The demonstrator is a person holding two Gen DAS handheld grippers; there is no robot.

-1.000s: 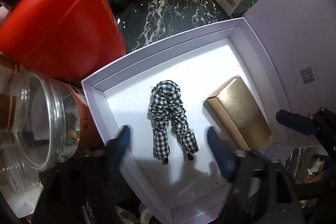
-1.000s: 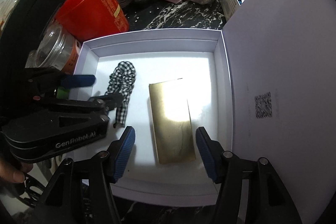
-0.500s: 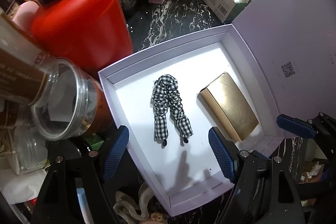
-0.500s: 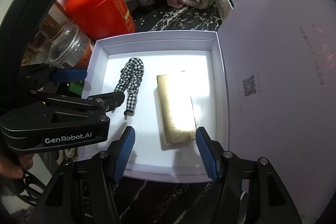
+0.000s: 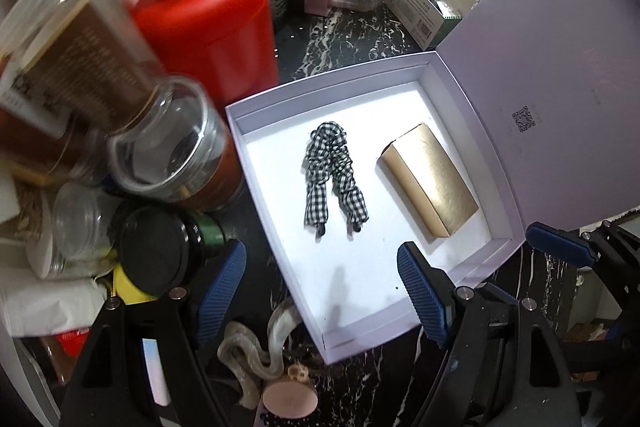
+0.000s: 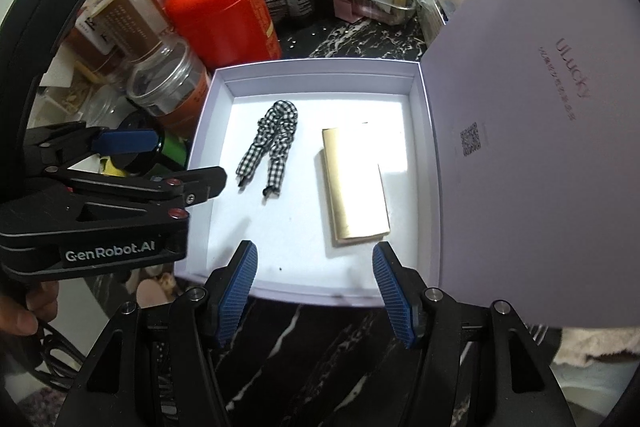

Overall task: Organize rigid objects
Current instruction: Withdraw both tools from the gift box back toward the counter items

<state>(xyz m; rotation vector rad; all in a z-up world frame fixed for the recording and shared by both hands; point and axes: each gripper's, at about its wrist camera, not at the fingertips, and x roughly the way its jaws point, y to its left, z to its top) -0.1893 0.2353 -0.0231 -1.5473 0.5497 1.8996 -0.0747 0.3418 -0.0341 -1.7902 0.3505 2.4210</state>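
A: Why do the gold carton (image 6: 354,187) and the checked scrunchie (image 5: 332,173) lie flat in the white gift box (image 5: 280,227)?

B: My guess is they are set side by side, well apart, so each keeps its own patch of the floor and the hinged lid (image 6: 540,147), standing up on the right, can fold down over them

A: And the tools?

B: The left gripper (image 5: 320,291) hangs over the box's near left corner, jaws spread and nothing between them. The right gripper (image 6: 314,287) hovers above the near rim just in front of the carton, jaws also apart and empty. A hand (image 6: 24,311) shows at the edge, holding the left tool

A: What does the box sit on?

B: A black marble-veined counter (image 6: 320,347), crowded all round: a red canister (image 5: 208,31) behind, a clear open jar (image 5: 168,147) touching or nearly touching the left wall, a black-lidded jar (image 5: 154,247) just beside that, dark printed packets and plastic-wrapped goods at the back. Space for sorting looks tight, so I judge the box is the tidy spot
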